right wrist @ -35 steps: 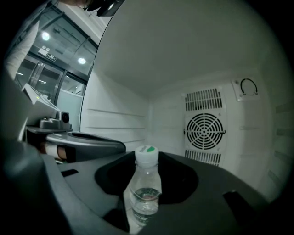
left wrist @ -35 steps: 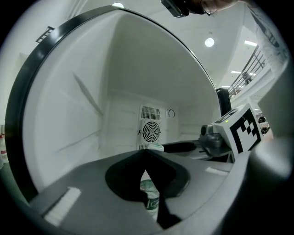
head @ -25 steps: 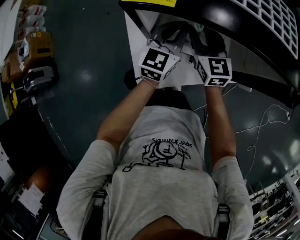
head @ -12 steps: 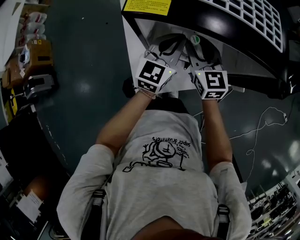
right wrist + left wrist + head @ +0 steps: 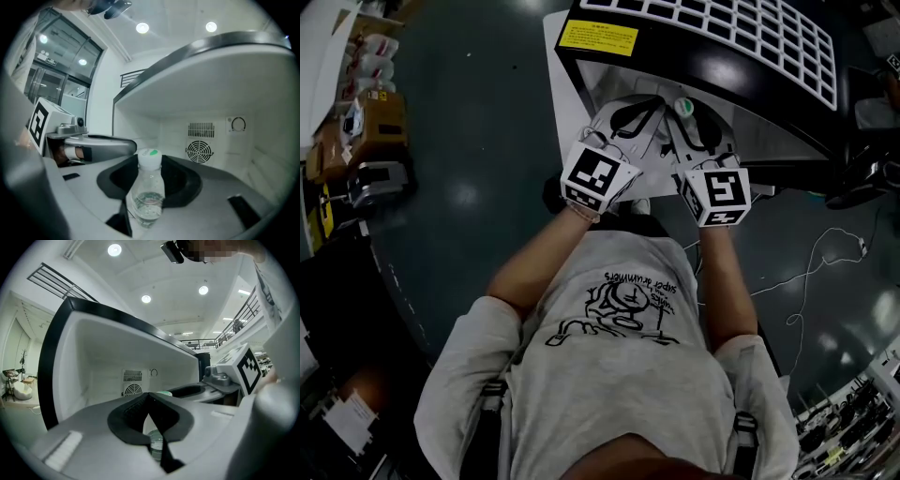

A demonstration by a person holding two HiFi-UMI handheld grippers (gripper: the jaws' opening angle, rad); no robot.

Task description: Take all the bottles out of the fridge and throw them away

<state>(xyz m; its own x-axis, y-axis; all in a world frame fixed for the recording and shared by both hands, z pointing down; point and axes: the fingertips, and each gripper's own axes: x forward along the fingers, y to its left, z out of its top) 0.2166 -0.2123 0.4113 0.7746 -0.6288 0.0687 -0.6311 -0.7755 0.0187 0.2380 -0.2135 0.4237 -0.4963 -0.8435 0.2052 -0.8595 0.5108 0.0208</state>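
Two grippers side by side in the open mini fridge (image 5: 267,140), one bottle each.
The right gripper (image 5: 150,182) clamps an upright white-capped bottle (image 5: 149,199). The left gripper (image 5: 151,427) pinches a second bottle (image 5: 156,447) low between its pads. Open room reaches back to one fan grille (image 5: 200,151) and one dial (image 5: 238,123).

A light grey short-sleeved T-shirt (image 5: 619,375) printed with a black line drawing and lettering is worn under dark buckled straps (image 5: 499,398). The left gripper (image 5: 150,413) and right gripper (image 5: 150,180) are formed of pale grey shells with black pads (image 5: 126,417), each topped by a black-and-white marker cube (image 5: 598,178).
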